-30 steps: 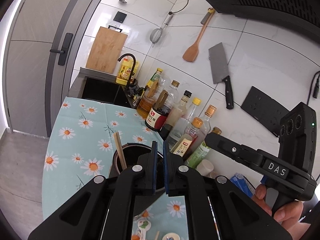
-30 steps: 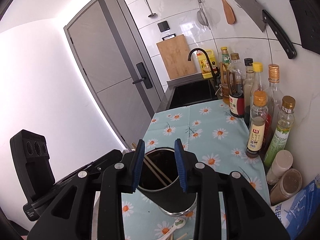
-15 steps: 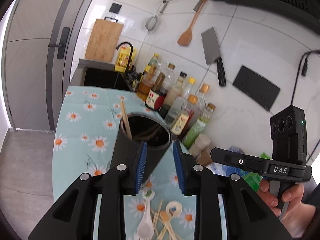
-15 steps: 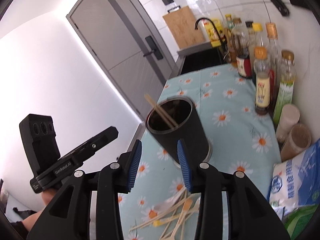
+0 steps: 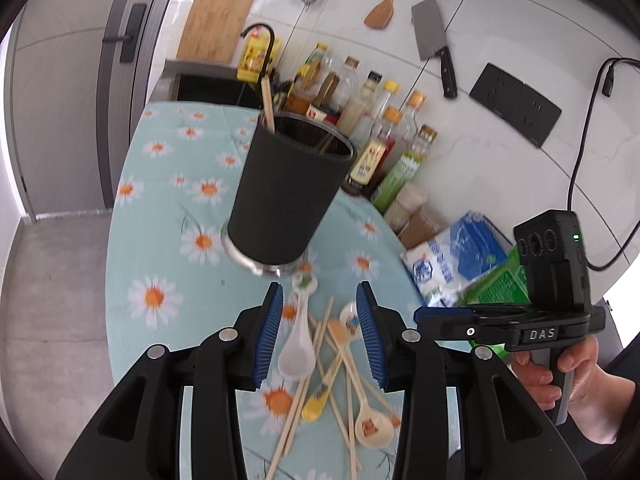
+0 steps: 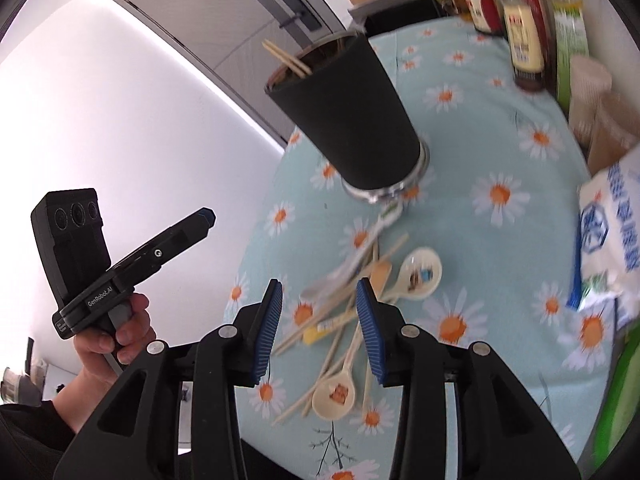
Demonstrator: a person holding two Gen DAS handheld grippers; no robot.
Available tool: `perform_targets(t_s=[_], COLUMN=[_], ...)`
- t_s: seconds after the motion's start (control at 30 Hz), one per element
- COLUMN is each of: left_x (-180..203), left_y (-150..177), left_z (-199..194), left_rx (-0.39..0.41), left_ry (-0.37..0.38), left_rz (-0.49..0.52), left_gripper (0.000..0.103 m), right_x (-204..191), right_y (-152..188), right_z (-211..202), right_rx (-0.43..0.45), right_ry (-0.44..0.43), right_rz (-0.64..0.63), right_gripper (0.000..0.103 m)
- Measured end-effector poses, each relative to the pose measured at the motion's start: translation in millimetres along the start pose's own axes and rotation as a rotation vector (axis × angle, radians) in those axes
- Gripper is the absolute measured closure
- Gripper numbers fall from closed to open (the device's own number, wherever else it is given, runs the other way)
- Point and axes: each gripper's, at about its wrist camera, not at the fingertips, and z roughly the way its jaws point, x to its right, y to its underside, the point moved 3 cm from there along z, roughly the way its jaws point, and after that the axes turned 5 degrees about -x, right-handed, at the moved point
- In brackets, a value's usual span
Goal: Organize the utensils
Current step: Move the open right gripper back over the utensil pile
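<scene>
A black utensil holder (image 5: 286, 196) stands on the daisy tablecloth (image 5: 160, 208) with a pair of chopsticks (image 5: 267, 106) in it. It also shows in the right wrist view (image 6: 352, 120). A pile of loose chopsticks and spoons (image 5: 328, 364) lies in front of it, among them a white spoon (image 5: 298, 344) and a cream spoon (image 6: 420, 272). My left gripper (image 5: 320, 336) is open and empty above the pile. My right gripper (image 6: 320, 328) is open and empty above the same pile (image 6: 344, 312).
Several sauce bottles (image 5: 380, 140) line the wall behind the holder. Bags and packets (image 5: 460, 256) lie at the right. A sink (image 5: 216, 84), cutting board (image 5: 216, 24), cleaver (image 5: 434, 44) and wooden spatula (image 5: 386, 4) are at the back. The table edge drops off on the left.
Both grippers pulled back and up from the holder and tilted down over the utensil pile. My left gripper went from shut to open. The right one opened wider.
</scene>
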Motion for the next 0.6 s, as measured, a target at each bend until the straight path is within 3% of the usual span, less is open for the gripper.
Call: perform_targets(t_s=[0.23, 0.6], left_x=[-3, -15], left_y=[25, 55], left_z=[7, 14], left_rx=[-0.057, -0.119], left_ry=[0.007, -0.002], left_rz=[-0.030, -0.093], left_gripper=[0.066, 0.066], right_x=[10, 21], right_y=[23, 35], right_z=[33, 66], right_rx=[-0.114, -0.205], right_ry=[-0.020, -0.048], right_rz=[0.003, 0.018], right_gripper=[0.063, 0.064])
